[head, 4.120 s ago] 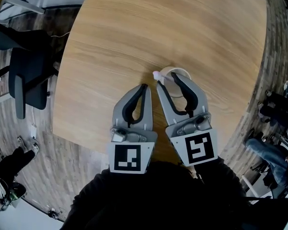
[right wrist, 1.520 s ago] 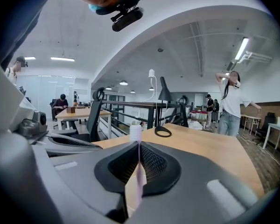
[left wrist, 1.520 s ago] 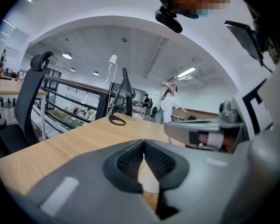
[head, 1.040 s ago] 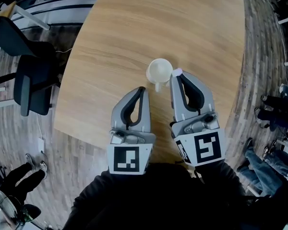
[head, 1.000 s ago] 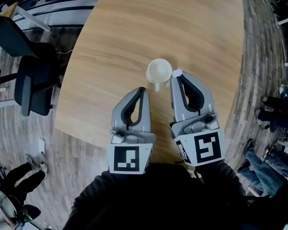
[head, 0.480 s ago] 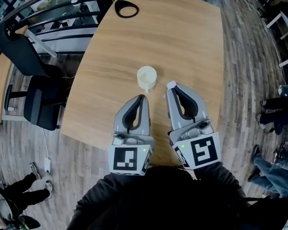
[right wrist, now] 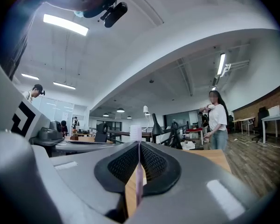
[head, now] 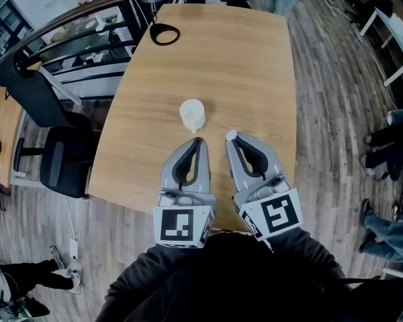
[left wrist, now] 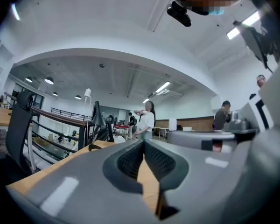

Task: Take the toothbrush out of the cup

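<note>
step: toothbrush (right wrist: 136, 134) out, clear of cup (head: 192, 115) | right gripper (head: 230, 138) clenched on it, over table (head: 255, 66) near edge | left gripper (head: 197, 141) closed, empty | next: likely lay brush on table, unclench

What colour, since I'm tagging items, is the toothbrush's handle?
Pale pink toothbrush handle, white head; clearest in the right gripper view.

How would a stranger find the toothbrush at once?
On the big light wooden table stands a small white cup. Nearer the person, the grey right gripper pinches a thin pale pink toothbrush, its white head poking past the tips.
</note>
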Demonstrator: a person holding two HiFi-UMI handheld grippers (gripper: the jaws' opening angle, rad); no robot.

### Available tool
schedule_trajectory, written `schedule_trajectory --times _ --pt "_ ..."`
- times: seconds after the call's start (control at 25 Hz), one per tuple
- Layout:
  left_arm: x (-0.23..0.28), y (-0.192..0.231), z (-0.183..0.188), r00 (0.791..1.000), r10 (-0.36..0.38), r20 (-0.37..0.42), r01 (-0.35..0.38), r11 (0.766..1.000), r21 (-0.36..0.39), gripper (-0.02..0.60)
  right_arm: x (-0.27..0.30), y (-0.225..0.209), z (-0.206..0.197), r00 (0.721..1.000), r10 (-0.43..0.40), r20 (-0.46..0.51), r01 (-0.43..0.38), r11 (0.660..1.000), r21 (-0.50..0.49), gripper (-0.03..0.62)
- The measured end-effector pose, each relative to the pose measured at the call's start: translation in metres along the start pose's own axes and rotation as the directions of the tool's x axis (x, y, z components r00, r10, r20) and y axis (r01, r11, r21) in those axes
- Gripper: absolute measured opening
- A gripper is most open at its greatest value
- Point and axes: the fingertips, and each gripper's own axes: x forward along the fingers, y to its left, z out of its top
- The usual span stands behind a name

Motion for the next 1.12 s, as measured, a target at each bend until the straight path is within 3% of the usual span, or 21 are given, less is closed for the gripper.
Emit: schedule_trajectory --times 0.56,1.12 --pt "-0.001 -0.03 0.005 0.998 -0.055 0.005 0.055 0.998 0.03 0.008 -0.019 -0.011 0.006 1.0 -0.01 0.023 0.01 0.999 0.037 0.009" --pt "0.011 -0.032 0.01 0.998 -0.06 0.033 0.058 0.997 0.053 0.008 -0.013 -0.018 0.008 0.999 -0.002 0.035 0.001 0.999 0.039 0.009"
